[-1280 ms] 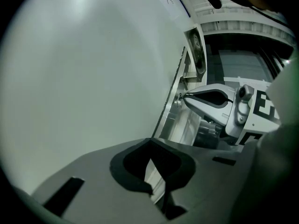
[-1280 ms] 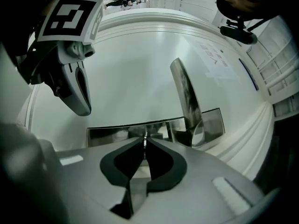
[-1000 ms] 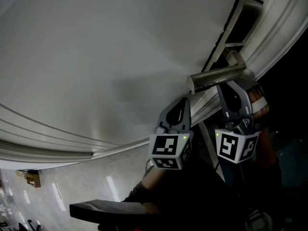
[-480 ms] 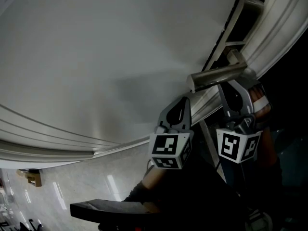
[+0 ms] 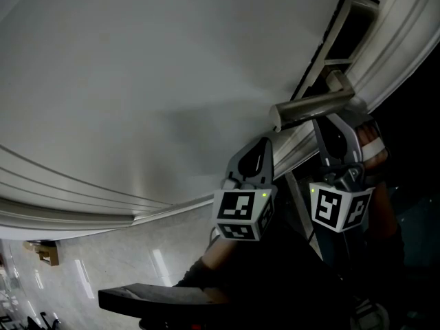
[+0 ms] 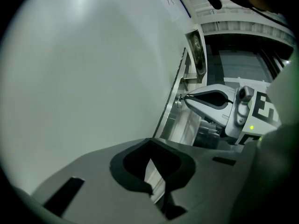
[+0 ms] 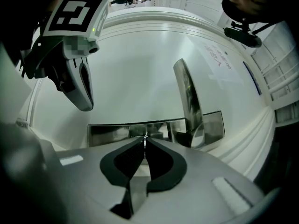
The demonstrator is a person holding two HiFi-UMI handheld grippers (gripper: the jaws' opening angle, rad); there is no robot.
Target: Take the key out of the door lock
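Observation:
The white door (image 5: 137, 81) fills the head view, with its metal lever handle (image 5: 313, 106) at the right. Below the handle, my right gripper (image 5: 328, 122) points at the door edge. In the right gripper view, my right gripper (image 7: 145, 138) is shut on the key (image 7: 145, 135), a thin metal sliver against the steel lock plate (image 7: 112, 133); the handle (image 7: 188, 99) stands just to its right. The left gripper view shows the right gripper (image 6: 187, 97) with its tip at the lock plate (image 6: 179, 101). My left gripper (image 5: 264, 143) hangs beside it near the door, shut and holding nothing.
The door frame mouldings (image 5: 405, 26) run along the right. A pale tiled floor (image 5: 103, 267) lies below the door's lower mouldings. The left gripper (image 7: 86, 106) hangs close to the upper left of the lock in the right gripper view.

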